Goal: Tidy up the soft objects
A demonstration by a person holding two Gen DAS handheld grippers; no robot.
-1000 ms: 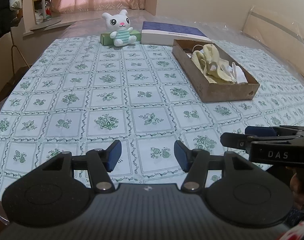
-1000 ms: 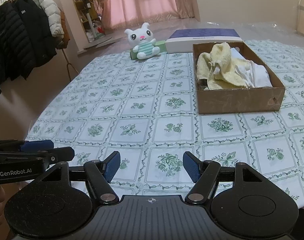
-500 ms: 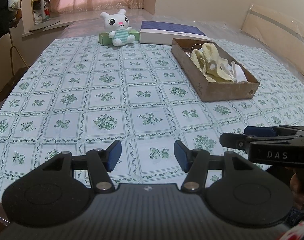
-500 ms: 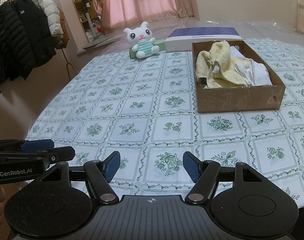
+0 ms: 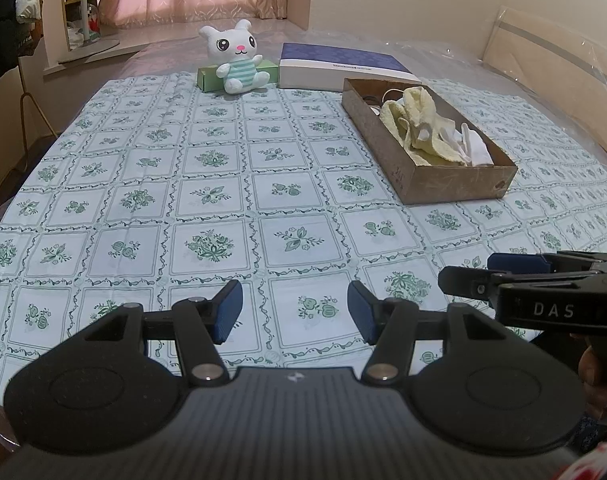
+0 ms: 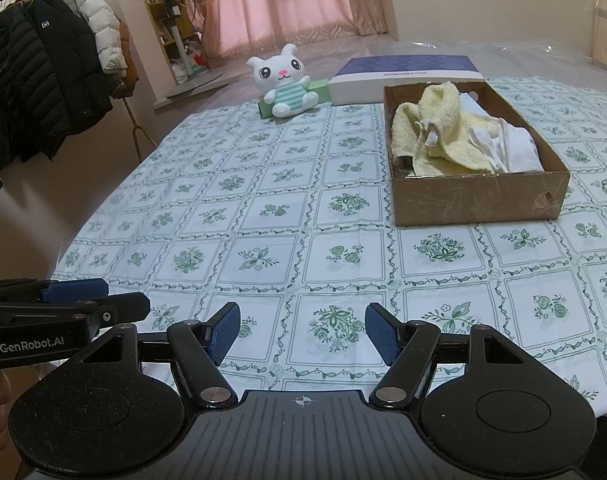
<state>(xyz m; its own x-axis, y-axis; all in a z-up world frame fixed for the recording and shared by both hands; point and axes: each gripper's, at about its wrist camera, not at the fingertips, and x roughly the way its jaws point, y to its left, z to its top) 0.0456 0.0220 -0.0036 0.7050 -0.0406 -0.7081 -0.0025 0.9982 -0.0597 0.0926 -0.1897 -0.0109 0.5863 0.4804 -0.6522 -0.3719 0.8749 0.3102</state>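
Floral tablecloth (image 5: 207, 184) fills mid-frame as the left gripper (image 5: 294, 312) and right gripper (image 6: 301, 334) hover empty, jaws apart; next, likely, carry the upper-left plush rabbit (image 6: 285, 82) to the right-hand cardboard box (image 6: 479, 196), pinching its body squarely.

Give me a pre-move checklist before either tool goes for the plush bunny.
1. Left tool open and empty: ok.
2. Right tool open and empty: ok.
3. Plush bunny upright and unobstructed, leaning on the green box: ok.
4. Cardboard box has free room: cannot tell; yellow towel and white cloth fill most of the visible part.
5. Tablecloth path to the bunny free: ok.
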